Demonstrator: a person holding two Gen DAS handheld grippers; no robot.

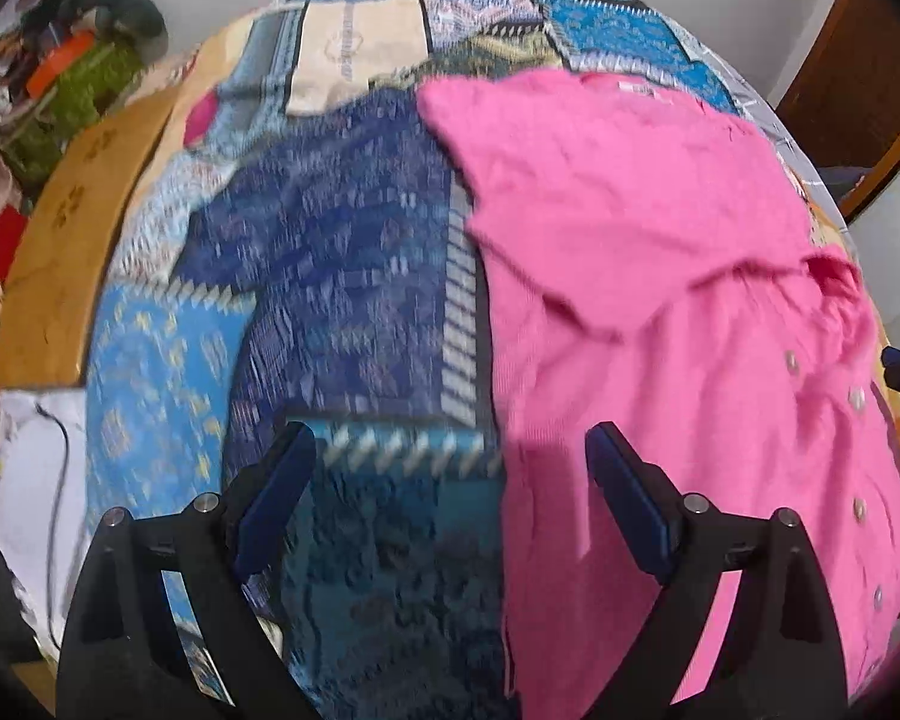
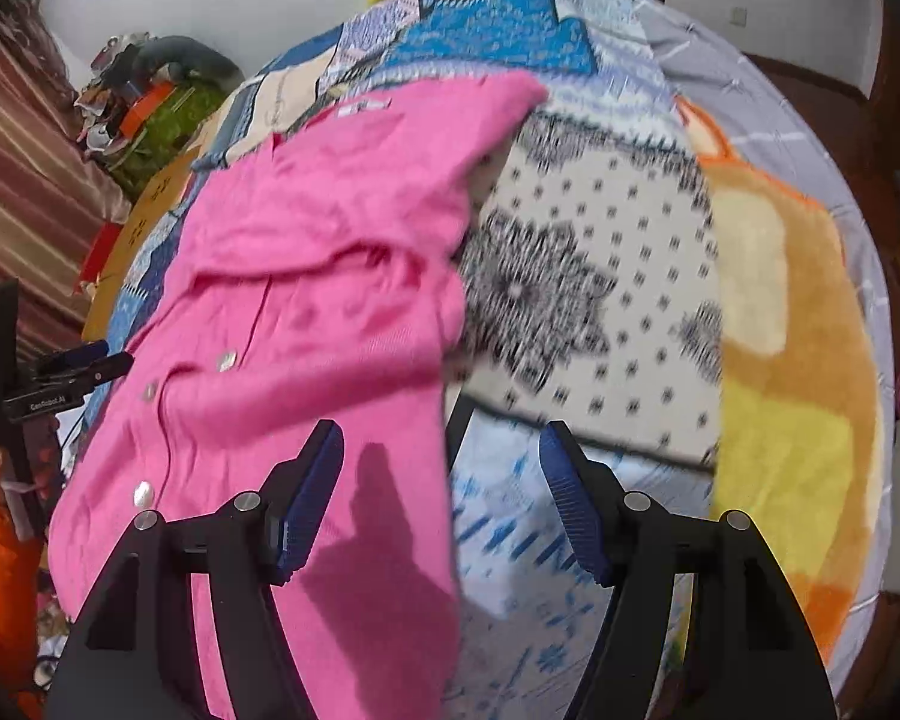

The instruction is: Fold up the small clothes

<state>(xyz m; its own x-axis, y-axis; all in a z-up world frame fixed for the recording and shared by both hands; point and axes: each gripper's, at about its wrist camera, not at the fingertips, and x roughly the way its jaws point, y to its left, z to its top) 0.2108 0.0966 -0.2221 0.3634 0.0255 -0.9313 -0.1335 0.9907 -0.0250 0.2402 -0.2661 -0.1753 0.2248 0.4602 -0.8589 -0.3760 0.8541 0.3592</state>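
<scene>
Pink shirt [image 1: 660, 276] lies on the quilt [image 1: 330, 252] — both grippers, left [image 1: 450, 462] and right [image 2: 441, 456], gape above it, holding nothing.

Your left gripper [image 1: 450, 480] hangs with its jaws wide and nothing between them, over bare patchwork bedspread [image 1: 342, 252] that runs unblocked to the bed's left edge, where a wooden board [image 1: 60, 252] borders it. The pink shirt [image 1: 660, 300] covers the middle of the bed, and your right gripper [image 2: 441, 480], jaws apart and empty, straddles its right hem. Right of the shirt the bedspread lies bare until an orange and yellow blanket [image 2: 798, 360] along the right edge; clutter [image 2: 150, 102] is piled off the far left corner.
</scene>
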